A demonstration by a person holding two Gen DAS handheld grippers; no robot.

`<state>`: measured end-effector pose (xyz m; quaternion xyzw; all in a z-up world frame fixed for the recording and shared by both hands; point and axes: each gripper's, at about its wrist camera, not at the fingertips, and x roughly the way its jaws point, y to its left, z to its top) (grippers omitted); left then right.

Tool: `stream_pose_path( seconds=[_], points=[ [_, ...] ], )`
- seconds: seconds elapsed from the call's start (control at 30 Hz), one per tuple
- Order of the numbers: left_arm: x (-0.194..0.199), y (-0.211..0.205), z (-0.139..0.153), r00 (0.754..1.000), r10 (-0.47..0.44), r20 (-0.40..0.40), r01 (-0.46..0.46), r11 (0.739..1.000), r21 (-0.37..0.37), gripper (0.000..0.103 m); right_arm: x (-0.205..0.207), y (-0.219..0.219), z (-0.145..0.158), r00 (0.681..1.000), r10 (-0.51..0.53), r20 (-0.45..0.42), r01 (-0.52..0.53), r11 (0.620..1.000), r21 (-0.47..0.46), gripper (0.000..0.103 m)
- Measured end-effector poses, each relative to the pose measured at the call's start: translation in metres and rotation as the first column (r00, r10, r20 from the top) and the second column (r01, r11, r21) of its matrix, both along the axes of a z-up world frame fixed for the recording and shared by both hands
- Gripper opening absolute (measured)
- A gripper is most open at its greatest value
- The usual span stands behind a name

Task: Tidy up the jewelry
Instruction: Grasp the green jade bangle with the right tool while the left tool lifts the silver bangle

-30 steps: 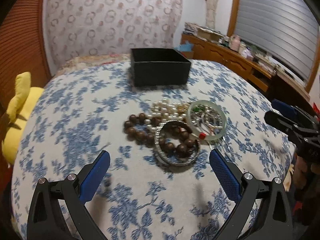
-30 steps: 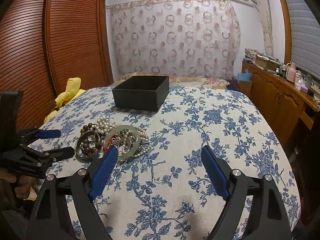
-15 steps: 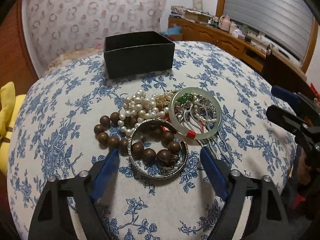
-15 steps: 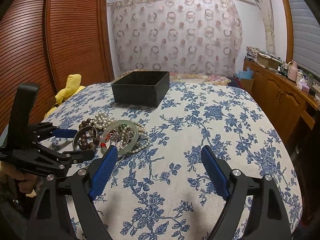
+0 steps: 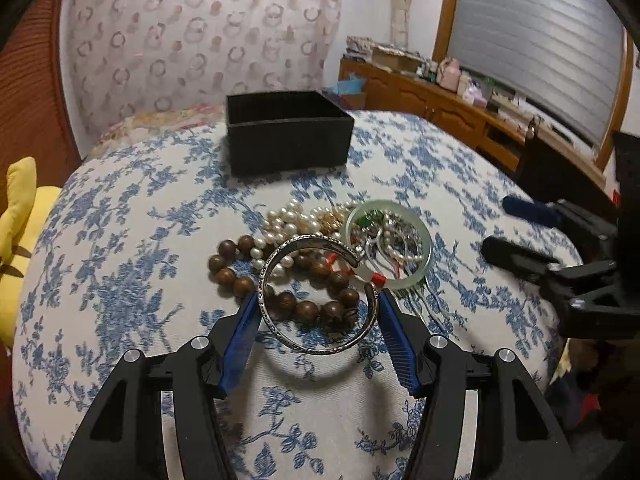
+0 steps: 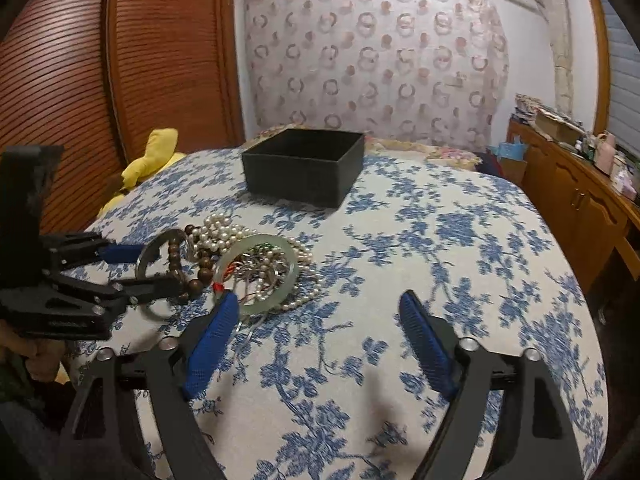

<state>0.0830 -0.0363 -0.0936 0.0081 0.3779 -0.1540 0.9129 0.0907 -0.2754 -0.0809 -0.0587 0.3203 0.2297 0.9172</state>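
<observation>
The left gripper [image 5: 318, 308] has its two blue fingers [image 5: 244, 328] pressed against the sides of a silver bangle [image 5: 316, 344]. The bangle is pinched between them and tilts up off the bed cover [image 5: 120, 280], with its shadow on the cloth below. Right behind it lies a pile of jewelry. There is a string of brown wooden beads [image 5: 240, 280], a heap of white pearls [image 5: 280, 224] and a pale green ring bracelet [image 5: 416, 276] with thin silver bits inside it. All of these touch each other. A black open box [image 5: 288, 148] sits farther back on the cover, well apart from the pile. The right gripper [image 6: 316, 312] is spread wide and holds nothing. Its left blue finger [image 6: 212, 344] is just beside the green ring bracelet. A yellow soft toy [image 6: 156, 152] lies at the left edge of the bed.
</observation>
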Motion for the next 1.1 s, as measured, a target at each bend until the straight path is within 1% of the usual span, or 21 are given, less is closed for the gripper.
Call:
stream_pose_path(
  seconds=[0.07,0.1,0.17,0.2,0.27,0.3,0.37,0.67,0.73,0.77,0.83,0.9,1.0,1.1],
  points=[
    [-0.002,0.006,0.004,1.000,0.011,0.012,-0.011,1.000,-0.008,0.057,0.005,0.007,-0.001,1.000,0.027,-0.016,-0.027,1.000,-0.007,0.071],
    [-0.002,0.008,0.005,1.000,0.015,0.014,-0.015,1.000,-0.012,0.057,0.008,0.010,-0.001,0.999,0.043,-0.024,-0.043,0.999,-0.008,0.068],
    [-0.003,0.014,0.008,0.999,0.025,0.021,-0.025,0.999,-0.023,0.057,0.016,0.018,-0.001,0.996,0.075,-0.045,-0.075,0.997,-0.009,0.055],
    [-0.003,0.016,0.008,0.999,0.028,0.024,-0.028,0.999,-0.025,0.057,0.019,0.022,-0.002,0.995,0.083,-0.053,-0.084,0.996,-0.012,0.051],
    [-0.003,0.020,0.010,0.999,0.036,0.032,-0.035,0.999,-0.030,0.057,0.029,0.030,-0.004,0.993,0.095,-0.069,-0.097,0.995,-0.022,0.037],
    [-0.003,0.021,0.011,0.999,0.039,0.034,-0.038,0.999,-0.034,0.057,0.033,0.032,-0.004,0.992,0.097,-0.078,-0.099,0.995,-0.025,0.034],
    [-0.003,0.023,0.012,0.998,0.042,0.037,-0.041,0.998,-0.037,0.057,0.043,0.036,-0.006,0.990,0.100,-0.103,-0.103,0.995,-0.019,0.023],
    [-0.003,0.023,0.013,0.998,0.041,0.040,-0.039,0.998,-0.043,0.057,0.068,0.042,-0.017,0.978,0.092,-0.187,-0.097,0.995,-0.018,0.019],
    [-0.004,0.023,0.013,0.998,0.042,0.039,-0.040,0.998,-0.044,0.057,0.068,0.042,-0.016,0.977,0.100,-0.191,-0.105,0.994,-0.015,0.015],
    [-0.003,0.023,0.013,0.998,0.043,0.039,-0.041,0.998,-0.044,0.057,0.067,0.042,-0.015,0.977,0.105,-0.185,-0.110,0.994,-0.015,0.010],
    [-0.003,0.023,0.013,0.998,0.043,0.040,-0.041,0.998,-0.045,0.057,0.065,0.042,-0.013,0.977,0.117,-0.177,-0.121,0.993,-0.009,0.009],
    [-0.002,0.024,0.013,0.998,0.046,0.040,-0.044,0.998,-0.047,0.057,0.060,0.041,-0.010,0.983,0.115,-0.146,-0.119,0.993,-0.020,0.009],
    [-0.001,0.026,0.013,0.998,0.050,0.041,-0.048,0.998,-0.049,0.057,0.056,0.039,-0.003,0.987,0.116,-0.114,-0.118,0.993,-0.009,0.009],
    [0.002,0.026,0.015,0.997,0.052,0.048,-0.050,0.998,-0.045,0.057,0.054,0.036,0.009,0.992,0.109,-0.057,-0.110,0.994,-0.012,0.009]
  ],
)
